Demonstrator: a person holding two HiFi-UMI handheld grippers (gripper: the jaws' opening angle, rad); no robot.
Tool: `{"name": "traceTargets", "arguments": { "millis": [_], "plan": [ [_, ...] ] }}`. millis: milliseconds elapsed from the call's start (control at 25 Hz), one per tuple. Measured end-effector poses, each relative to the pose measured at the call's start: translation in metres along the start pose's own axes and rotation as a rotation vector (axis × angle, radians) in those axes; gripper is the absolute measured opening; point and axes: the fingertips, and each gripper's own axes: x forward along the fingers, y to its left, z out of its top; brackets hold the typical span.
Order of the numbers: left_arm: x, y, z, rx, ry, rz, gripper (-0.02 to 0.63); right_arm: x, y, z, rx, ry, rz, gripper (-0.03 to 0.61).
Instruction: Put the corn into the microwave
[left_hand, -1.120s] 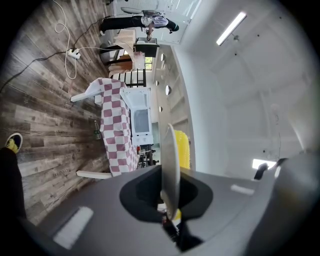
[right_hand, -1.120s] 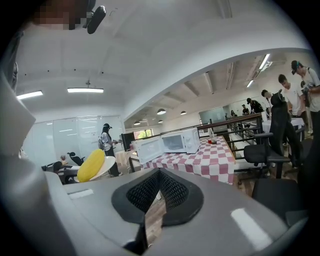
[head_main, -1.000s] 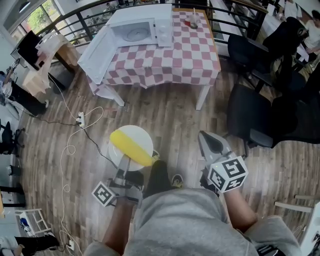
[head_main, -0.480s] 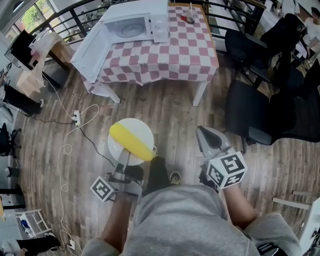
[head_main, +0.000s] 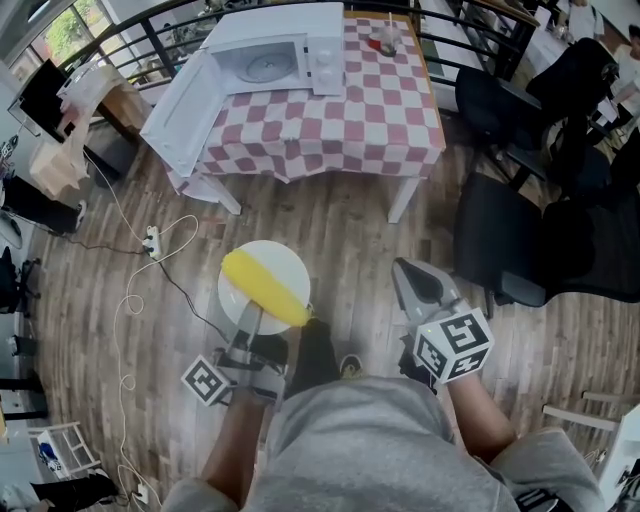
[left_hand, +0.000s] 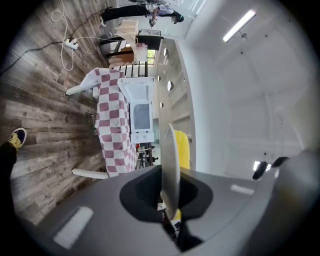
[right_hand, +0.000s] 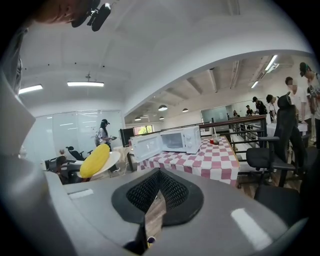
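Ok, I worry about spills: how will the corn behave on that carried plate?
The corn looks round and lies loose on the shallow plate, so it would probably roll if tilted. The left tongs pinch only the rim, so the plate may wobble.

Corn (head_main: 265, 288) on plate (head_main: 287, 263); microwave (head_main: 275, 50) on table (head_main: 360, 110) ahead; chairs (head_main: 500, 240) right of table.

An open-plan office: black swivel office chairs (head_main: 510, 250), a dark computer monitor (head_main: 45, 95) on a pale wooden desk (head_main: 55, 165), long ceiling strip lights (right_hand: 85, 84), frosted glass partition walls (right_hand: 70, 127), and people standing about.
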Motion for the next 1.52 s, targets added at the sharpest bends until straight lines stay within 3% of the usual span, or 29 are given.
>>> {"name": "traceTargets", "arguments": {
  "millis": [320, 1000, 1520],
  "plan": [
    [0.037, 0.018, 0.023, -0.028, 0.007, 0.023, 0.015, 0.043, -0.013, 0.002, 0.013, 0.032, -0.003, -0.002],
    [0.104, 0.029, 0.096, -0.035, 0.009, 0.018, 0.015, 0.129, -0.019, 0.055, -0.025, 0.034, -0.013, -0.002],
    [0.149, 0.044, 0.151, -0.051, 0.046, 0.019, 0.015, 0.196, -0.020, 0.072, -0.011, 0.044, -0.053, -0.002]
  ]
}}
